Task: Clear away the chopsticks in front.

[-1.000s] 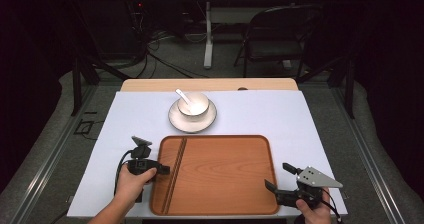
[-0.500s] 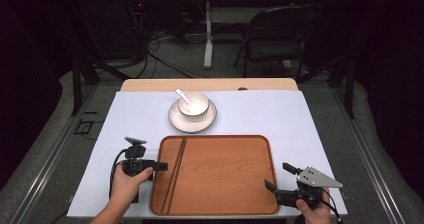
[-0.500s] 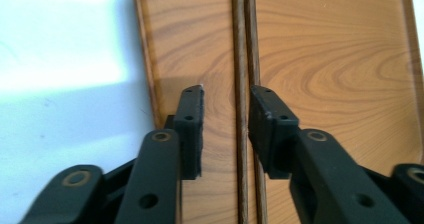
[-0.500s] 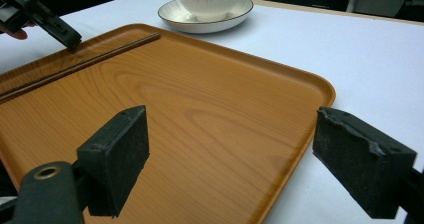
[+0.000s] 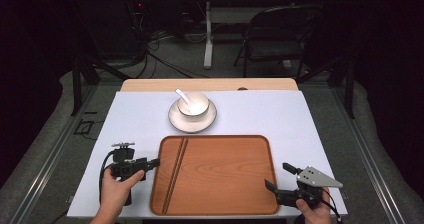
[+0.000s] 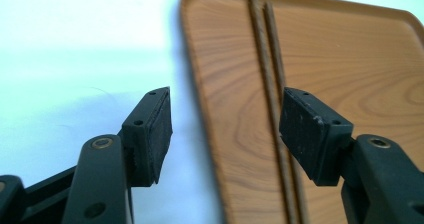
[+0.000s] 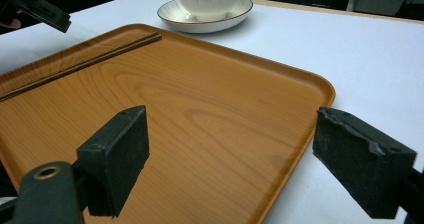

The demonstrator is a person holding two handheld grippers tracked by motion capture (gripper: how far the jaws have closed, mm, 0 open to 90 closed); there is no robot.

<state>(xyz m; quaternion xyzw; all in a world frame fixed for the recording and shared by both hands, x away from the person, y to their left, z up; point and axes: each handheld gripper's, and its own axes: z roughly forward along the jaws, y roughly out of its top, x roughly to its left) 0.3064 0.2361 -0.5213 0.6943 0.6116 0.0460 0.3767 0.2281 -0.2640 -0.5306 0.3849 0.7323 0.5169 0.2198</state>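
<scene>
Chopsticks (image 5: 176, 168) lie on the tray (image 5: 220, 211), the left gripper (image 5: 152, 162) just opening, empty; bowl (image 5: 193, 104) unmoved, right gripper (image 5: 276, 178) wide.

chopsticks (image 5: 175, 168) on tray (image 5: 225, 176) (probably paired), left gripper (image 5: 153, 162) beside

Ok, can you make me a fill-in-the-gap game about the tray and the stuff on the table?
1. The chopsticks lie on the wooden ____.
2. The bowl sits on a white ____.
3. Sticking out of the bowl is a white ____.
4. The left gripper is beside the tray's left edge, and its fingers are ____, with nothing pressed between them.

Missing words: tray; saucer; spoon; open
</scene>
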